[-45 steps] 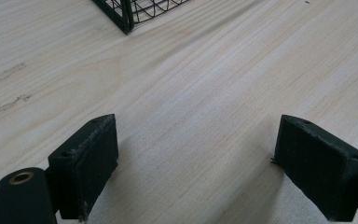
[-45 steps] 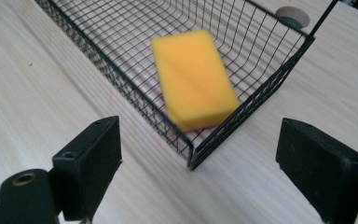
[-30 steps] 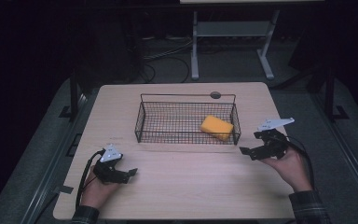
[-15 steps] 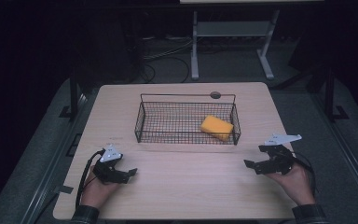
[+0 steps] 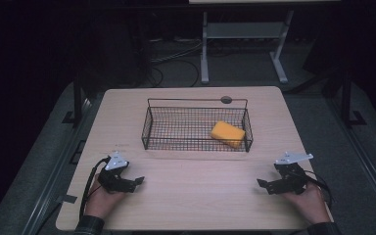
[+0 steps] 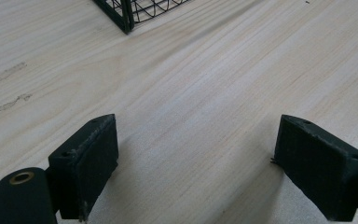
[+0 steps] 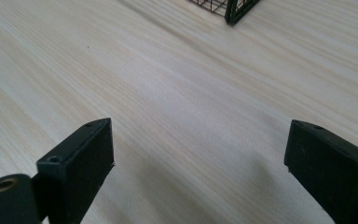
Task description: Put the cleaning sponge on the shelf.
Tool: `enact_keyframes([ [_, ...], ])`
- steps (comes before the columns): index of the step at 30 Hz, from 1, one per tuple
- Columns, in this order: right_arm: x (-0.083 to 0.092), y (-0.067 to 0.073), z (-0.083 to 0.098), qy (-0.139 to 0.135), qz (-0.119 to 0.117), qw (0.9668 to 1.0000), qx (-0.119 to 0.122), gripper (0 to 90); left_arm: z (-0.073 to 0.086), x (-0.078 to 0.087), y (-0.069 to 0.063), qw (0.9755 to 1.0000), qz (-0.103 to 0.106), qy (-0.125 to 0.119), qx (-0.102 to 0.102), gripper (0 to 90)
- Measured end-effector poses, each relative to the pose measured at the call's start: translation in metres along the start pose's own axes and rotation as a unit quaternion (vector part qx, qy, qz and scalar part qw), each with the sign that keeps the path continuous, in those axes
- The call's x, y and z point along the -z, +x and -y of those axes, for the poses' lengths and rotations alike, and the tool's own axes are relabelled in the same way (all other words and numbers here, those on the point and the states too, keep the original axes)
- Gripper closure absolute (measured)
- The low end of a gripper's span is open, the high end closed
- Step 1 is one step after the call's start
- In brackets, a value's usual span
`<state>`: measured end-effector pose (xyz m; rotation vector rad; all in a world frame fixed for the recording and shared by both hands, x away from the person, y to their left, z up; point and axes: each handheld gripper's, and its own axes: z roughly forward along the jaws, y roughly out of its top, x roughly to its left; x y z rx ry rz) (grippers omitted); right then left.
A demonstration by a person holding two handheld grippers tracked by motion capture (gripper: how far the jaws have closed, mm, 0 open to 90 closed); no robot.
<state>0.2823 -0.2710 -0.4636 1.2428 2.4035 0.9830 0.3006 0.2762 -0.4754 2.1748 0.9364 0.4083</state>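
A yellow sponge (image 5: 227, 133) lies in the right end of a black wire basket (image 5: 196, 147) at the middle of the wooden table (image 5: 196, 196). My left gripper (image 5: 138, 181) rests low over the front left of the table, open and empty, with bare wood between its jaws (image 6: 196, 140). The basket's corner (image 6: 126, 18) shows ahead of it. My right gripper (image 5: 262, 185) sits at the front right, well clear of the basket. Its jaws have just been opening and stand open over bare wood (image 7: 200, 144), nothing between them. A basket corner (image 7: 230, 11) lies beyond.
A small dark round disc (image 5: 226, 100) sits on the table just behind the basket. A white stand (image 5: 240, 44) and cables (image 5: 176, 63) are on the dark floor beyond the far edge. Both hands lie near the table's front edge.
The right gripper has come down and back from beside the basket's right end to the front right of the table. The left gripper has stayed put.
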Motion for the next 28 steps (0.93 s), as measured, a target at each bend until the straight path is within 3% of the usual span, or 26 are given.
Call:
enact_keyframes([
  [4, -0.002, -0.001, 0.007, 0.005, 0.004, 0.9999, -0.008, 7.2, 0.0, 0.0, 0.0, 1.0, 0.0, 0.0, -0.001, 12.7],
  [11, -0.007, 0.002, 0.012, 0.017, 0.023, 0.9996, 0.008, 2.8, 0.0, 0.0, 0.0, 1.0, 0.0, 0.0, -0.001, 12.7],
  [28, -0.009, 0.003, 0.015, -0.003, 0.024, 0.9997, 0.004, 2.3, 0.0, 0.0, 0.0, 1.0, -0.001, 0.0, -0.001, 12.7],
])
